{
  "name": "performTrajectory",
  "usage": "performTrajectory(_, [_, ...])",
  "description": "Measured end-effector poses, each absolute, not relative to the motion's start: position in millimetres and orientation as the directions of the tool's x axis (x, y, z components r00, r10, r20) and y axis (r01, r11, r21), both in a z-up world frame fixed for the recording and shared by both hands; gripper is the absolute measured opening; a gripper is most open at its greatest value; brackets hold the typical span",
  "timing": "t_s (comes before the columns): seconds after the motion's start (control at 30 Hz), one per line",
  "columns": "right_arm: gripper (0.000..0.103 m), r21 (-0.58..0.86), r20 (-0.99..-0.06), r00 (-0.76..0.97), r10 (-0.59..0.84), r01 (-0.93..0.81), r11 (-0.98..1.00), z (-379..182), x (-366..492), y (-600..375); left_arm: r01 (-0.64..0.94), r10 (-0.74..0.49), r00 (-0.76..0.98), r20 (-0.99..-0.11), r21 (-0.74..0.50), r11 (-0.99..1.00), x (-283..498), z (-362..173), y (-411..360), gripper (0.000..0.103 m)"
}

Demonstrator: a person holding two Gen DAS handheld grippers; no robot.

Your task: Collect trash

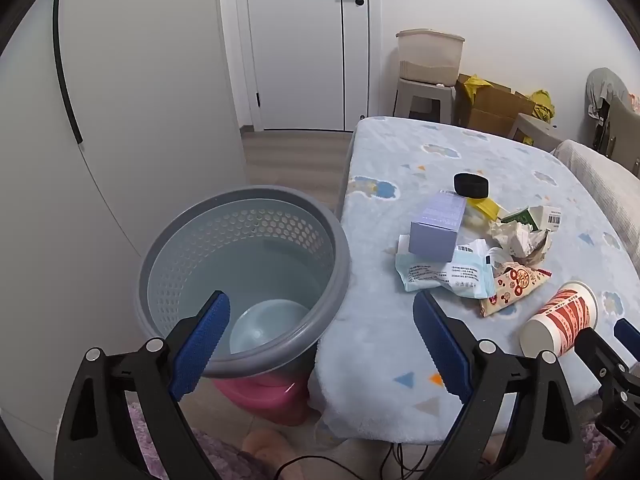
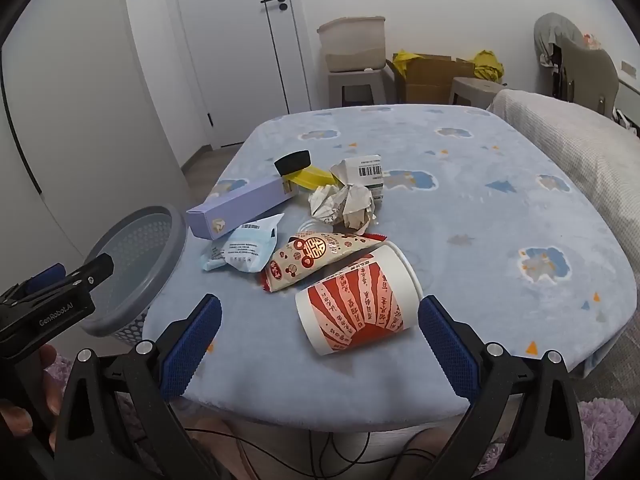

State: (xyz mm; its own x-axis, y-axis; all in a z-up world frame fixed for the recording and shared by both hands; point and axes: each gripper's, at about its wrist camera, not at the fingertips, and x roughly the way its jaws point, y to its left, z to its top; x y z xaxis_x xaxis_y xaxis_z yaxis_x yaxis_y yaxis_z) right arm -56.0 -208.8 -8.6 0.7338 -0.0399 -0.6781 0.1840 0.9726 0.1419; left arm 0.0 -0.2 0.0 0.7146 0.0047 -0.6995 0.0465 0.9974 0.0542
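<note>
Hovering wide open and empty, the right tool (image 2: 318, 340) frames the paper cup (image 2: 356, 300) lying on its side near the desk (image 2: 480, 208) edge; closing on it looks like the next move. The left tool (image 1: 322, 344), also open, hangs over the grey basket (image 1: 240, 280) beside the desk. Other wrappers (image 2: 316, 260) wait behind. The basket's base is cut off from view.

A white door (image 1: 304, 40) with a black handle (image 2: 276, 1) stands behind; a lidded beige bin (image 2: 352, 44) sits on a grey stool (image 1: 424, 98), beside open cardboard boxes (image 2: 430, 76) holding yellow bags
</note>
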Motion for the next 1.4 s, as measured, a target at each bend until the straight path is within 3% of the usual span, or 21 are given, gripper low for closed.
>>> performTrajectory(1.4, [0.097, 0.144, -0.661, 0.750, -0.029, 0.164, 0.976, 1.8, -67.3, -202.6, 0.064, -0.013, 0.731, -0.683, 0.050, 0.997, -19.6, 7.1, -2.4, 0.089])
